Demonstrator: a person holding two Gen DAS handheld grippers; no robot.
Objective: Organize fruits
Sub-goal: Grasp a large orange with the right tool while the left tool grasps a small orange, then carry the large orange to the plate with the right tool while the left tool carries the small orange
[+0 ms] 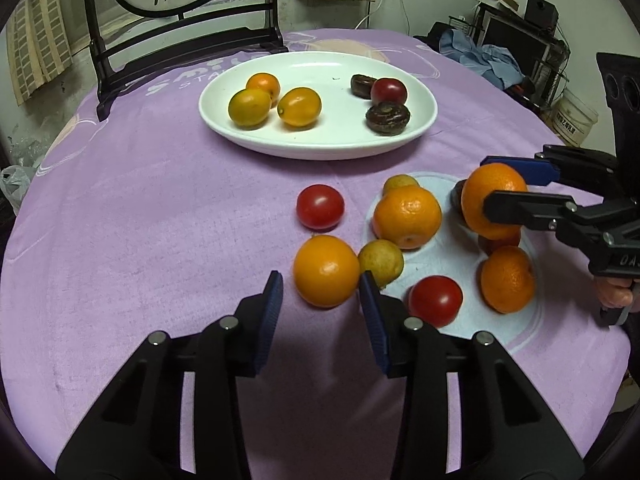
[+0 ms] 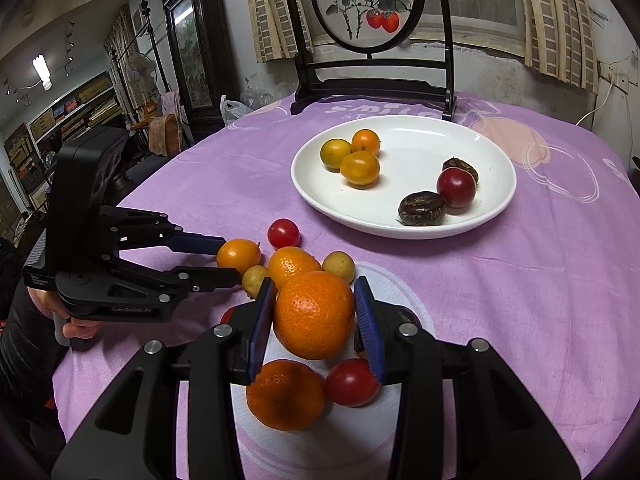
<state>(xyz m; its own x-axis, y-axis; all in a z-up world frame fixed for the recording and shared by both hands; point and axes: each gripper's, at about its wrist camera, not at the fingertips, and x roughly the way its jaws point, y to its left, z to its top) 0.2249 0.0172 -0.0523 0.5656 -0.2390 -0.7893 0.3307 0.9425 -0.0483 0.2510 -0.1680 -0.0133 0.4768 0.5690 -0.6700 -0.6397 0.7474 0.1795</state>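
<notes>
A white plate [image 1: 320,148] at the back holds three kumquats [image 1: 298,106], a red tomato [image 1: 389,91] and two dark chestnuts [image 1: 388,118]. Loose fruit lies nearer: tangerines [image 1: 407,216], tomatoes [image 1: 320,206] and small yellow kumquats [image 1: 380,262]. My right gripper [image 2: 316,312] is shut on a tangerine [image 2: 314,314], held just above the pile; it also shows in the left wrist view [image 1: 494,200]. My left gripper [image 1: 320,300] is open, its jaws on either side of an orange kumquat [image 1: 326,270], which also shows in the right wrist view [image 2: 238,255].
A purple cloth [image 1: 160,220] covers the round table. A dark wooden stand with a round painted panel [image 1: 176,12] stands behind the plate. Another tangerine [image 2: 285,394] and a tomato [image 2: 352,382] lie under my right gripper.
</notes>
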